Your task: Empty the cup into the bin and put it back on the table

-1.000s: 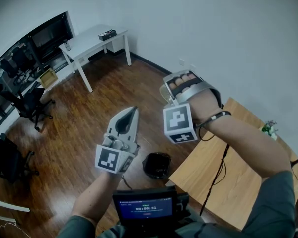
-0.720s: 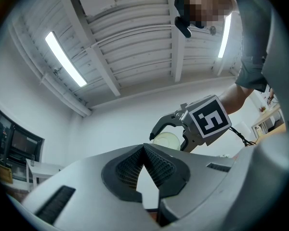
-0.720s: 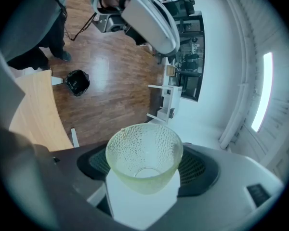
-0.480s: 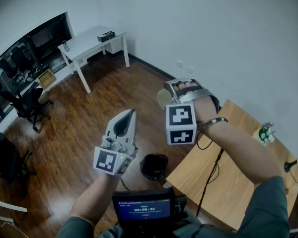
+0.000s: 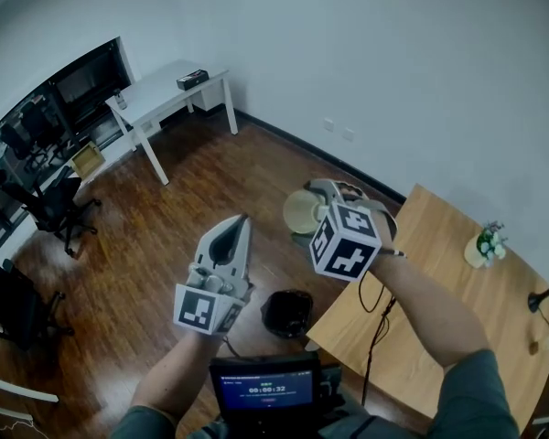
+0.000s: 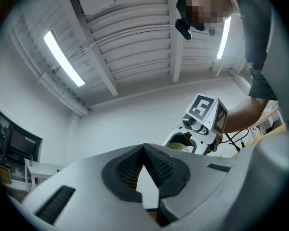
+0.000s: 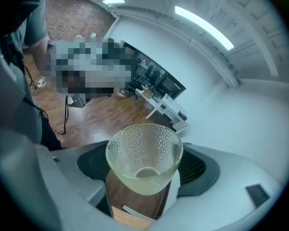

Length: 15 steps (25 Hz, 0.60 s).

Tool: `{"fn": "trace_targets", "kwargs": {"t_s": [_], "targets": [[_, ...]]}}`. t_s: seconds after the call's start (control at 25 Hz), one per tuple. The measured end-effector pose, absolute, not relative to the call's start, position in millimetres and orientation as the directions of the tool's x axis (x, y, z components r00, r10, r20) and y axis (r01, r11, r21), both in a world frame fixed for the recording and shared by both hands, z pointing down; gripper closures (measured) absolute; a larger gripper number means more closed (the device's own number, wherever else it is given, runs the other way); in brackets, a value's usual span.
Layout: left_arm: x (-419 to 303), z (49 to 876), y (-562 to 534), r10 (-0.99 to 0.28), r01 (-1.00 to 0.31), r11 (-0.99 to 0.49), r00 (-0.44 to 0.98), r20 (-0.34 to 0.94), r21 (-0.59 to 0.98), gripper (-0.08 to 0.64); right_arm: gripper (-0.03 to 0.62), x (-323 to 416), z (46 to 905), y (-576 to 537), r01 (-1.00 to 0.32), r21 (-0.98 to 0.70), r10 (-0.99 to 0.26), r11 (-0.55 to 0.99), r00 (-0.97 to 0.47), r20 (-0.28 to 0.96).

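A pale yellow-green dimpled glass cup [image 5: 299, 212] is clamped between the jaws of my right gripper [image 5: 317, 210], held in the air with its mouth turned to the left. In the right gripper view the cup [image 7: 143, 159] looks empty and the pads press on its sides. A black bin [image 5: 288, 310] stands on the wooden floor below and between my hands. My left gripper [image 5: 240, 221] is raised to the left of the cup, its jaws closed to a point with nothing in them. From the left gripper view, the cup [image 6: 179, 148] shows beyond the closed tips.
A light wooden table [image 5: 439, 337] lies at the right, with a small potted plant [image 5: 483, 244] and a dark object [image 5: 537, 300] on it. A white desk [image 5: 169, 85] and office chairs [image 5: 48, 199] stand far left. A small screen [image 5: 265, 389] sits at my chest.
My right gripper has turned and come lower with the cup, so the cup's mouth now shows at its left. The left gripper has hardly moved.
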<state>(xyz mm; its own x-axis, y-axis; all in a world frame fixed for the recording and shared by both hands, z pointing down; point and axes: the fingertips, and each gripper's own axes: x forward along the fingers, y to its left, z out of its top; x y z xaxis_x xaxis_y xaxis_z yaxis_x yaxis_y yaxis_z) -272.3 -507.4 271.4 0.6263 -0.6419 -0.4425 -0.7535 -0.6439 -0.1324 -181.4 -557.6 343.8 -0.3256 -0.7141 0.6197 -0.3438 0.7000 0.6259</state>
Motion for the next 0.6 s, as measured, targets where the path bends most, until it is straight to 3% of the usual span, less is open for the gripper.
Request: {"fn": "trace_targets", "kwargs": {"t_s": [0.32,0.6], "targets": [[-272,269,-497,-0.644,-0.753,-0.649,0.622,-0.446,-0.113,0.563,0.193,-187,336,-531,-0.538,0.413,-0.675,0.735,-0.516,0.528],[-263,263,-484,-0.623,-0.741,-0.662,0.628,-0.466,-0.113,0.563,0.193,-169,321,-510,-0.619,0.311,-0.686,0.722,-0.575,0.446]]}}
